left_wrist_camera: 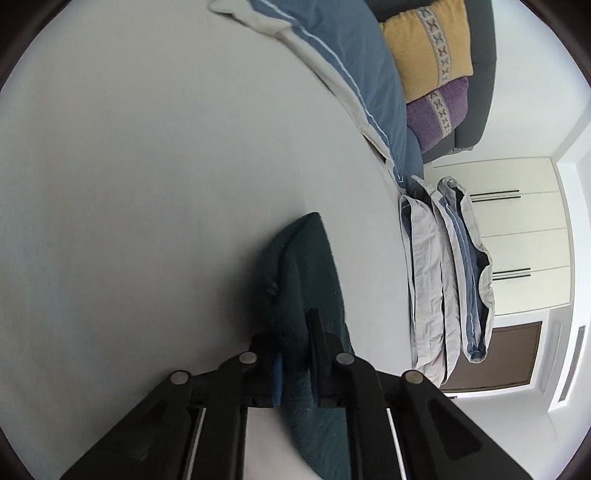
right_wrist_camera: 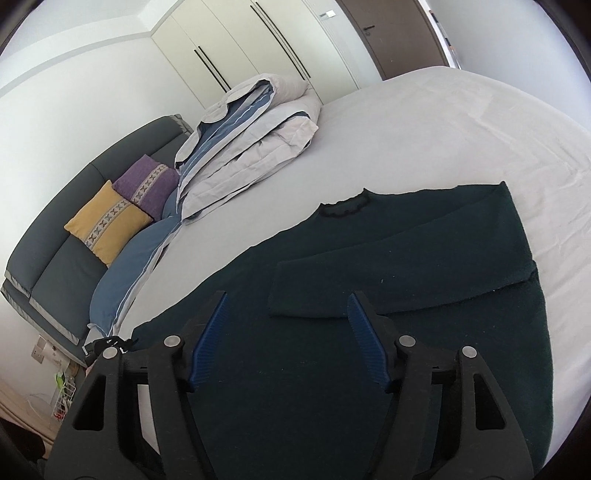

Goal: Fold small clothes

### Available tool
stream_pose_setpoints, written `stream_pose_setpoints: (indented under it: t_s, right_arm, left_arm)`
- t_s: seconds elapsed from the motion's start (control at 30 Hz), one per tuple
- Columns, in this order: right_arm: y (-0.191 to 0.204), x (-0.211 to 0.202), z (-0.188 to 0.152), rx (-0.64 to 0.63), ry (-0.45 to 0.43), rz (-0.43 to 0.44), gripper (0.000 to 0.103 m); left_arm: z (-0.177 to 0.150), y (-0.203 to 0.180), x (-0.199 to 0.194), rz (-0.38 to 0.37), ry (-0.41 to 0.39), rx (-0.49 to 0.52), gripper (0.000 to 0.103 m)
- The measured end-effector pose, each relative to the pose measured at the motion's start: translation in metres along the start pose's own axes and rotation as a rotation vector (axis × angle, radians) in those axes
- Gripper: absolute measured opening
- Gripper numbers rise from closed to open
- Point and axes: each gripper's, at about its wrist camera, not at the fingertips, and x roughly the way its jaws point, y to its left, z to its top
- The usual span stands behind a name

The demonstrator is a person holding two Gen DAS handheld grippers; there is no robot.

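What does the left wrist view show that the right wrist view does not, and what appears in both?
Only the left wrist view shows the left gripper shut on a fold of the dark green sweater.

Only the right wrist view shows the right gripper open above the sweater, the sweater's collar, one sleeve folded across the body, and the door.

Both show the sweater, white bed, folded duvet, yellow cushion, purple cushion and wardrobe.
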Motion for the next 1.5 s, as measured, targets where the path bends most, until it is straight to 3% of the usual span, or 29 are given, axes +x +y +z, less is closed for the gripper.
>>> stream_pose_setpoints:
  t_s: [0.13, 0.23, 0.33, 0.37, 0.47, 0.57, 0.67, 0.73, 0.77, 0.8, 0.83, 0.93, 1.17, 1.3, 1.4, 1.43, 1.5]
  right_arm:
    - [-0.019, -0.008, -0.003, 0.028, -0.008, -0.009, 0.057]
    - [-0.036, -0.015, -0.007, 0.059, -0.011, -0.014, 0.056]
    - [-0.055, -0.023, -0.013, 0.090, -0.019, -0.025, 0.056]
    - [-0.063, -0.026, -0.015, 0.104, -0.021, -0.028, 0.056]
    - [-0.083, -0.033, -0.020, 0.138, -0.027, -0.040, 0.056]
    - [-0.103, -0.038, -0.024, 0.167, -0.025, -0.048, 0.056]
    - [-0.120, -0.035, -0.028, 0.187, -0.004, -0.055, 0.056]
    - [-0.128, -0.027, -0.030, 0.202, 0.026, -0.059, 0.057]
    - [-0.131, -0.021, -0.030, 0.209, 0.045, -0.059, 0.058]
    - [-0.133, -0.015, -0.030, 0.216, 0.064, -0.058, 0.058]
    - [-0.134, -0.007, -0.029, 0.221, 0.079, -0.050, 0.058]
    - [-0.128, 0.022, -0.022, 0.224, 0.121, -0.017, 0.058]
    - [-0.082, 0.106, -0.003, 0.168, 0.246, 0.050, 0.058]
    - [-0.060, 0.154, 0.001, 0.101, 0.314, -0.021, 0.058]
    - [-0.050, 0.185, 0.000, 0.069, 0.363, -0.072, 0.058]
    - [-0.044, 0.192, -0.002, 0.053, 0.369, -0.090, 0.055]
    - [-0.036, 0.201, -0.004, 0.012, 0.379, -0.108, 0.035]
  left_arm:
    - [-0.031, -0.062, -0.004, -0.009, -0.002, 0.265, 0.008]
    - [-0.087, -0.126, 0.000, -0.041, 0.054, 0.518, 0.008]
    - [-0.177, -0.185, 0.002, -0.066, 0.108, 0.829, 0.008]
    - [-0.221, -0.201, 0.003, -0.076, 0.125, 0.954, 0.008]
    - [-0.320, -0.217, 0.001, -0.100, 0.158, 1.198, 0.009]
    - [-0.407, -0.208, 0.008, -0.108, 0.207, 1.373, 0.009]
    - [-0.462, -0.190, 0.026, -0.062, 0.264, 1.485, 0.013]
    - [-0.485, -0.176, 0.034, -0.010, 0.283, 1.547, 0.030]
    - [-0.492, -0.169, 0.038, 0.010, 0.309, 1.571, 0.036]
    - [-0.495, -0.165, 0.035, 0.008, 0.313, 1.580, 0.049]
    - [-0.493, -0.164, 0.031, -0.002, 0.304, 1.587, 0.065]
    - [-0.474, -0.163, 0.010, -0.032, 0.243, 1.582, 0.096]
    - [-0.416, -0.147, -0.023, -0.049, 0.272, 1.460, 0.099]
    - [-0.379, -0.133, -0.035, -0.052, 0.278, 1.364, 0.098]
    - [-0.345, -0.126, -0.040, -0.054, 0.292, 1.264, 0.090]
    - [-0.337, -0.124, -0.041, -0.050, 0.291, 1.242, 0.090]
    - [-0.322, -0.122, -0.041, -0.047, 0.286, 1.205, 0.088]
